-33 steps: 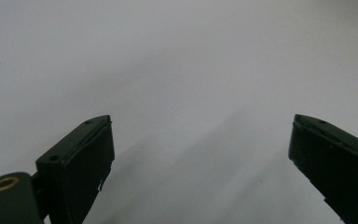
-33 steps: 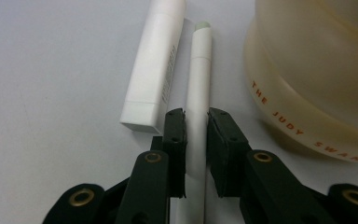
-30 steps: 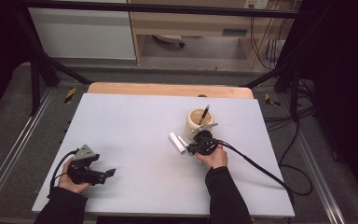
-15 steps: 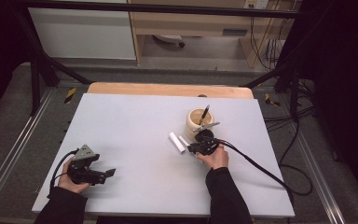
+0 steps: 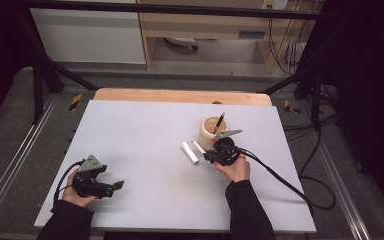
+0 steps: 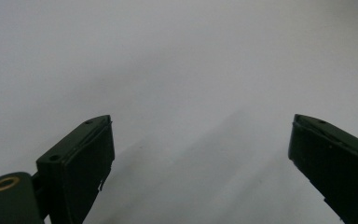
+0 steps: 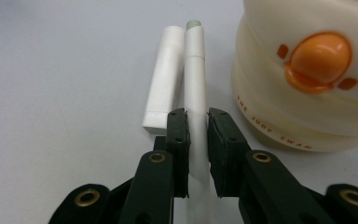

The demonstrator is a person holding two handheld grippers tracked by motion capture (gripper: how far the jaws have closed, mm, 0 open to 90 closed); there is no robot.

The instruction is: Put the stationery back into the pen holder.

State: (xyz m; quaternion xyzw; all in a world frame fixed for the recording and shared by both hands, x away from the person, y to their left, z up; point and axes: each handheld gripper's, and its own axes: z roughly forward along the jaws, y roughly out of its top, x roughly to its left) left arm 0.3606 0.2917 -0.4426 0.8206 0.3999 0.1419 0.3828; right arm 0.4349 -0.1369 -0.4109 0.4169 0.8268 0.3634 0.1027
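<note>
My right gripper (image 7: 196, 123) is shut on a slim white pen (image 7: 195, 79) with a pale green tip, which lies flat on the table. Touching the pen's left side lies a wider white stick (image 7: 164, 79). Just right of them stands a cream round holder (image 7: 307, 74) with an orange duck face. In the high view the right gripper (image 5: 211, 156) sits beside the holder (image 5: 210, 131), which has a dark pen (image 5: 220, 122) standing in it, with the white pieces (image 5: 190, 152) to its left. My left gripper (image 5: 116, 186) rests near the table's front left, open over bare table (image 6: 186, 70).
The light grey tabletop (image 5: 145, 135) has a wooden strip (image 5: 180, 96) along its far edge. The right gripper's black cable (image 5: 280, 177) trails off to the right over the table edge. A metal frame and dark floor surround the table.
</note>
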